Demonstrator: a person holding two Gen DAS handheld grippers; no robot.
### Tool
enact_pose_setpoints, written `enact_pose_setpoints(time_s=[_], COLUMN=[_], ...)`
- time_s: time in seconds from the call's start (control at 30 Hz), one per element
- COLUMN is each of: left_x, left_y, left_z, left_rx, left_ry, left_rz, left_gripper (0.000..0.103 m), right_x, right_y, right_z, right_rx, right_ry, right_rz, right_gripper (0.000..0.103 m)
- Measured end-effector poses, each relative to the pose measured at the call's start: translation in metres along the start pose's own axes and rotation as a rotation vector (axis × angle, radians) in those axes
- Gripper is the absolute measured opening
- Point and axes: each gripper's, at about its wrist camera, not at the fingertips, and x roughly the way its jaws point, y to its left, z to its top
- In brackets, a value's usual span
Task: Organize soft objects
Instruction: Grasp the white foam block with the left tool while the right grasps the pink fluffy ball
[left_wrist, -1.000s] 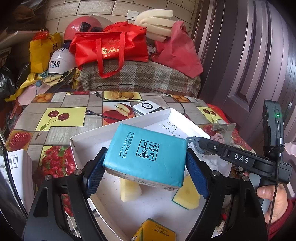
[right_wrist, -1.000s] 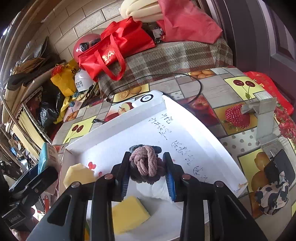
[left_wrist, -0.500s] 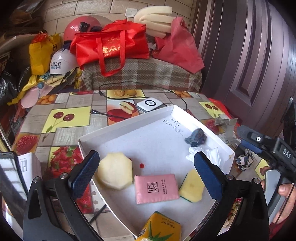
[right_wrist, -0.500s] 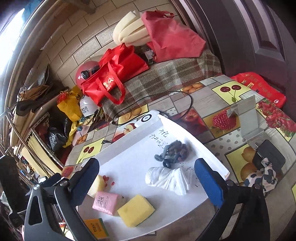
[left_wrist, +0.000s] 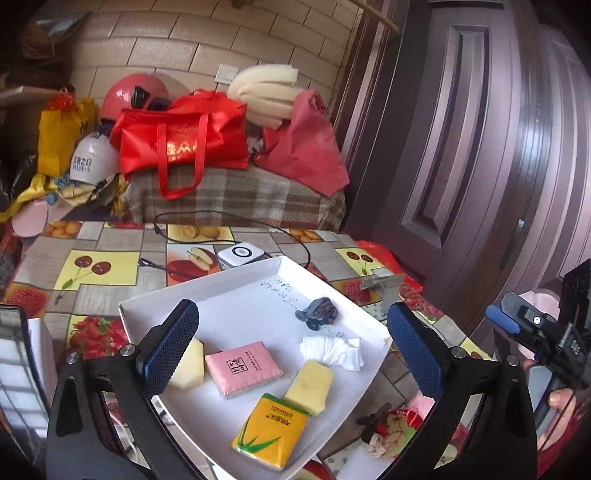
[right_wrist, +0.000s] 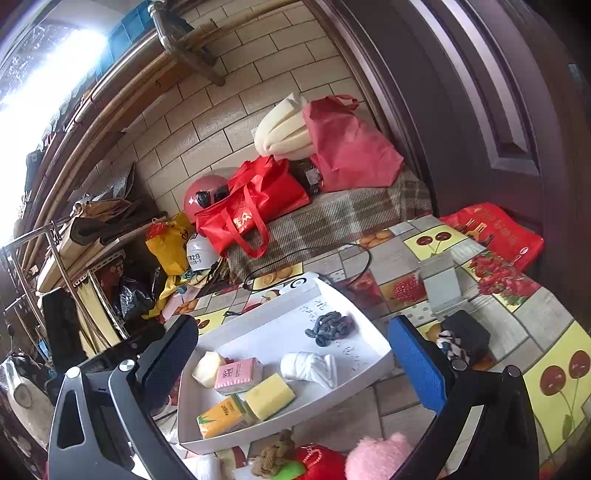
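Note:
A white tray (left_wrist: 147, 306) on the fruit-print tablecloth holds a pale sponge block (left_wrist: 190, 365), a pink tissue pack (left_wrist: 243, 367), a yellow sponge (left_wrist: 308, 386), a yellow tissue pack (left_wrist: 271, 428), a white rolled cloth (left_wrist: 330, 350) and a dark knotted cord bundle (left_wrist: 319, 317). My left gripper (left_wrist: 291, 349) hovers open above the tray's near side, jaws wide apart and holding nothing. My right gripper (right_wrist: 293, 358) is also open and empty, pulled back from the tray (right_wrist: 384, 360). The knotted bundle (right_wrist: 330, 326) and the white cloth (right_wrist: 308, 367) lie apart from its pads.
Loose soft toys lie at the table's near edge: a rope knot (left_wrist: 384, 428), a pink plush (right_wrist: 380, 458) and a red one (right_wrist: 317, 461). A leopard-print cloth (right_wrist: 448, 343), black box (right_wrist: 467, 334), metal stand (right_wrist: 441, 288), white device (left_wrist: 240, 253) and cable surround the tray.
Both grippers opened and drew back and up from the tray. The knotted bundle left the right jaws and lies in the tray. The blue pack left the left jaws; a pink pack shows there.

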Motion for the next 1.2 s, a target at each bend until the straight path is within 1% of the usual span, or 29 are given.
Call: enact_pose_setpoints(time_s=[0.07, 0.13, 0.17, 0.23, 0.3, 0.37, 0.47, 0.57, 0.6, 0.7, 0.77, 0.8, 0.83, 0.87, 0.9, 0.97, 1.0, 1.1, 1.2], left_x=[-0.020, -0.037, -0.044, -0.048, -0.045, -0.034, -0.018, 0.003, 0.006, 0.015, 0.017, 0.016, 0.012, 0.008, 0.002, -0.005, -0.009, -0.014, -0.008], left_y=[-0.006, -0.010, -0.010, -0.008, -0.006, -0.007, -0.015, -0.026, -0.029, -0.040, -0.044, -0.045, -0.043, -0.038, -0.034, -0.022, -0.018, -0.010, -0.009], left_z=[-0.010, -0.027, -0.038, -0.064, -0.091, -0.113, -0.141, -0.155, -0.157, -0.159, -0.164, -0.167, -0.168, -0.168, -0.168, -0.168, -0.168, -0.167, -0.163], left_rx=[0.049, 0.090, 0.099, 0.098, 0.076, 0.044, 0.015, 0.005, 0.016, 0.081, 0.158, 0.191, 0.192, 0.191, 0.198, 0.191, 0.186, 0.169, 0.147], left_ry=[0.000, 0.017, 0.039, 0.116, 0.228, 0.323, 0.442, 0.523, 0.526, 0.530, 0.537, 0.539, 0.537, 0.536, 0.529, 0.530, 0.529, 0.525, 0.527], left_rz=[0.013, 0.039, 0.049, 0.062, 0.067, 0.055, 0.021, 0.041, 0.053, 0.124, 0.195, 0.210, 0.199, 0.191, 0.193, 0.190, 0.193, 0.207, 0.224], left_gripper=[0.103, 0.103, 0.103, 0.103, 0.103, 0.103, 0.103, 0.103, 0.103, 0.103, 0.103, 0.103, 0.102, 0.099, 0.093, 0.093, 0.093, 0.093, 0.093], right_x=[-0.008, -0.012, -0.012, -0.014, -0.010, -0.003, 0.003, 0.009, 0.012, 0.021, 0.030, 0.035, 0.038, 0.043, 0.046, 0.048, 0.045, 0.039, 0.039], right_y=[-0.010, -0.021, -0.026, -0.035, -0.043, -0.053, -0.071, -0.081, -0.081, -0.076, -0.068, -0.065, -0.061, -0.058, -0.057, -0.063, -0.065, -0.070, -0.069], right_z=[-0.002, -0.005, -0.007, -0.016, -0.028, -0.042, -0.060, -0.069, -0.070, -0.074, -0.077, -0.080, -0.083, -0.087, -0.092, -0.095, -0.095, -0.094, -0.095], right_rx=[-0.001, 0.002, 0.001, -0.024, -0.067, -0.090, -0.054, -0.009, 0.004, 0.008, -0.012, -0.023, -0.042, -0.068, -0.082, -0.054, -0.044, -0.040, -0.047], right_ry=[-0.015, 0.000, 0.013, 0.062, 0.138, 0.212, 0.288, 0.307, 0.314, 0.316, 0.333, 0.347, 0.365, 0.392, 0.429, 0.465, 0.460, 0.451, 0.457], right_rz=[-0.007, -0.004, -0.005, -0.023, -0.072, -0.127, -0.157, -0.188, -0.184, -0.179, -0.174, -0.166, -0.162, -0.166, -0.174, -0.163, -0.171, -0.192, -0.206], right_gripper=[0.103, 0.103, 0.103, 0.103, 0.103, 0.103, 0.103, 0.103, 0.103, 0.102, 0.102, 0.102, 0.100, 0.091, 0.078, 0.066, 0.064, 0.064, 0.065])
